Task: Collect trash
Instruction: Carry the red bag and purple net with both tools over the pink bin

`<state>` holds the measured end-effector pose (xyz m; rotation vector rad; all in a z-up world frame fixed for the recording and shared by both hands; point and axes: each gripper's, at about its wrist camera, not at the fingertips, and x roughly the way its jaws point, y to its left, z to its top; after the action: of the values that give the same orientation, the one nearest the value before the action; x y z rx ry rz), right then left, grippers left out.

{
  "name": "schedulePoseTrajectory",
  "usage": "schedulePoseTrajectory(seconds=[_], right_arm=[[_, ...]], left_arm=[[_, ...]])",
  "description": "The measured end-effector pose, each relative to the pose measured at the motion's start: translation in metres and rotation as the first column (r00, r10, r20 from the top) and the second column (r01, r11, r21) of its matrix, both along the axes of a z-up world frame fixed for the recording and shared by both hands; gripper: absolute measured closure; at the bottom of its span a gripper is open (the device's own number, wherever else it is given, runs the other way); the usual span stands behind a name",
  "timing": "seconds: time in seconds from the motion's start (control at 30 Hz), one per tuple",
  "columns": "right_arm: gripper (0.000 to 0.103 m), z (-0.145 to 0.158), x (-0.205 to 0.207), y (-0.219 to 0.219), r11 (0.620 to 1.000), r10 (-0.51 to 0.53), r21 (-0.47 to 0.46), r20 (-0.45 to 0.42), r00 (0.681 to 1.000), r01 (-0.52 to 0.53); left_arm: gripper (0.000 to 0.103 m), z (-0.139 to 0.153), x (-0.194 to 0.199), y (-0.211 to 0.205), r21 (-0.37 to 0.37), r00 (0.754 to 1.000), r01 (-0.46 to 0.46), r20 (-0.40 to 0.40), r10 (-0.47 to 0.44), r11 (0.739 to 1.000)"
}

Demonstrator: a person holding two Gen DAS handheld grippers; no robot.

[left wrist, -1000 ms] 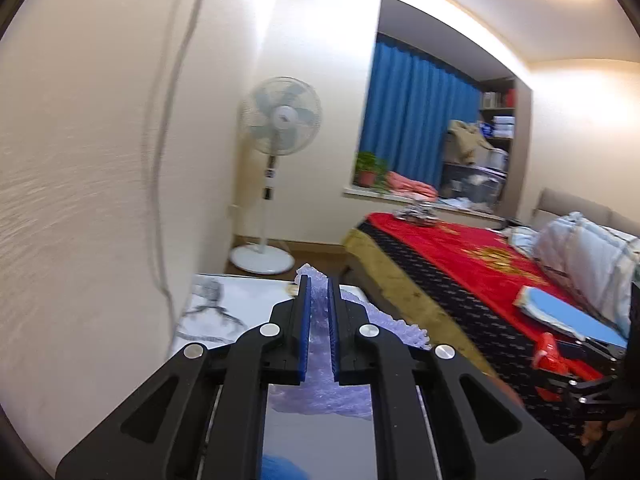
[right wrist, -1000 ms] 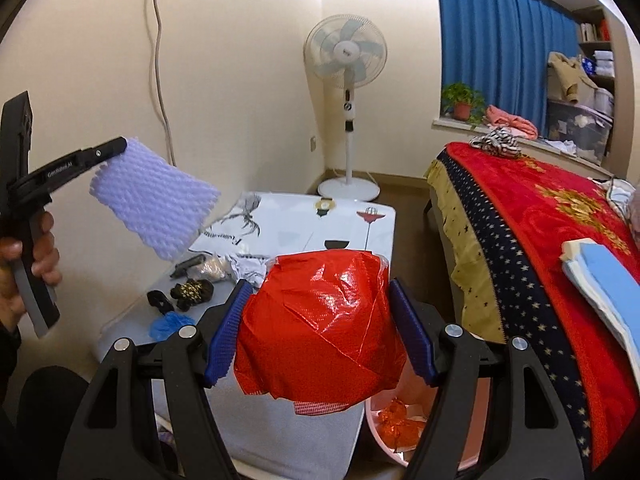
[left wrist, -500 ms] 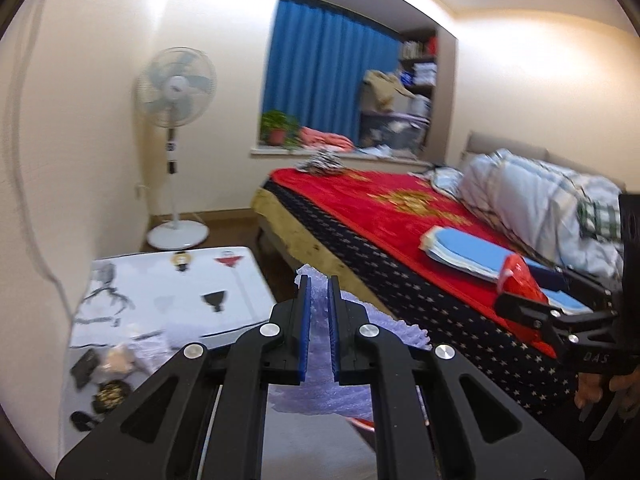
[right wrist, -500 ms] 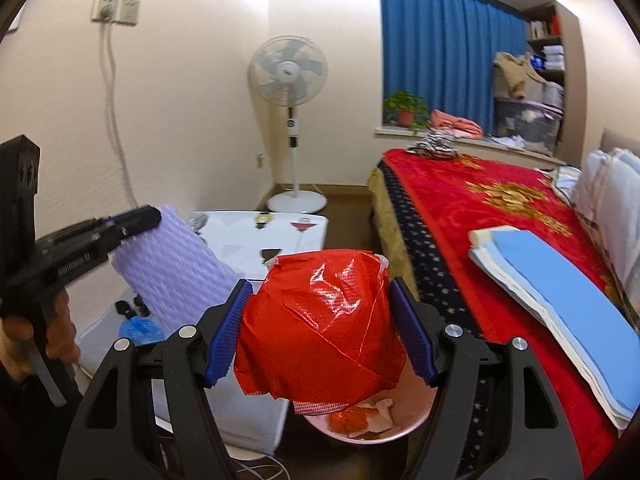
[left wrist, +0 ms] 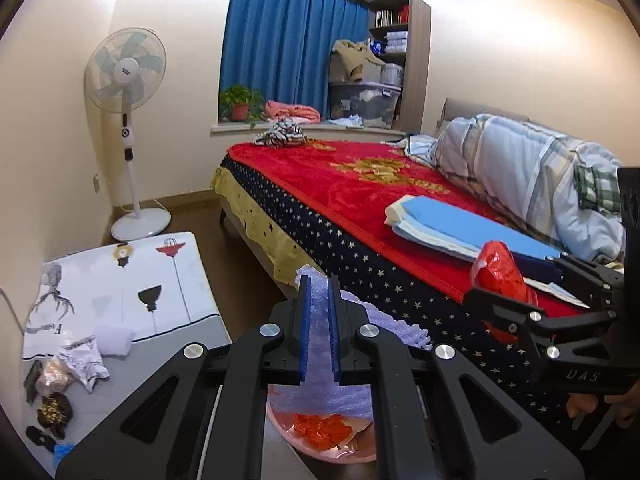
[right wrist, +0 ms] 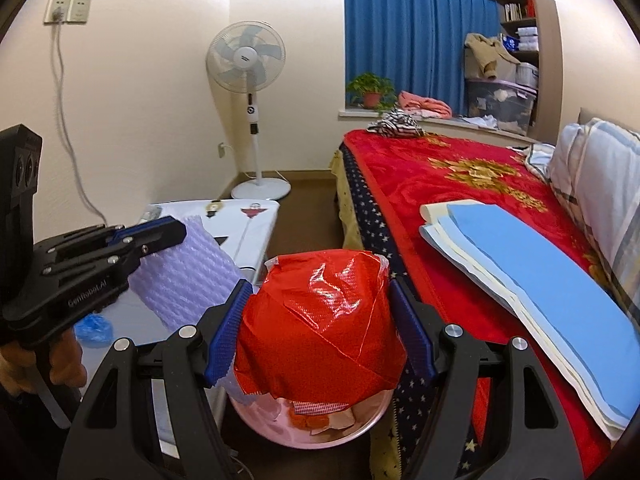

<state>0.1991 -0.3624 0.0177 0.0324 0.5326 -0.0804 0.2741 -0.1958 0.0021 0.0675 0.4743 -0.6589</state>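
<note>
Two claws (left wrist: 319, 328) (right wrist: 318, 334), one foam sheet (right wrist: 188, 268), one red bag (right wrist: 320, 320), one pink bin (right wrist: 280, 432), one fan (left wrist: 125, 68), one bed (left wrist: 360, 184), one desk (left wrist: 120, 280).

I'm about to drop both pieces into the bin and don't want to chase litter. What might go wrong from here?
The foam wrap in the left tool is wide and light; only part of it hangs over the pink bin, so it may land on the table or floor instead.

The red bag in the right tool hides most of the bin's opening, so aim is partly blind, and it may catch on a pad.
</note>
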Motion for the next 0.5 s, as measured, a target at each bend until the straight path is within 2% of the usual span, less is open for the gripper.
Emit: schedulePoseTrajectory(seconds=[0.2,0.4,0.5], right_arm=[[0.034,-0.019,0.023,-0.013,1.0,-0.003,-0.004,-0.025,1.0,0.003],[0.034,-0.051,0.049,-0.023,1.0,0.007,0.004,-0.116,0.993,-0.007],[0.034,-0.061,0.057,-0.027,1.0,0.006,0.011,-0.132,0.991,-0.004]], left_arm=[[0.095,-0.023,0.016,-0.023,0.018,0.998,0.009,-0.055,-0.009,1.0],[0.095,-0.047,0.031,-0.041,0.045,0.995,0.022,-0.095,-0.018,0.999],[0.094,-0.06,0.038,-0.046,0.063,0.993,0.023,-0.116,-0.015,0.998]])
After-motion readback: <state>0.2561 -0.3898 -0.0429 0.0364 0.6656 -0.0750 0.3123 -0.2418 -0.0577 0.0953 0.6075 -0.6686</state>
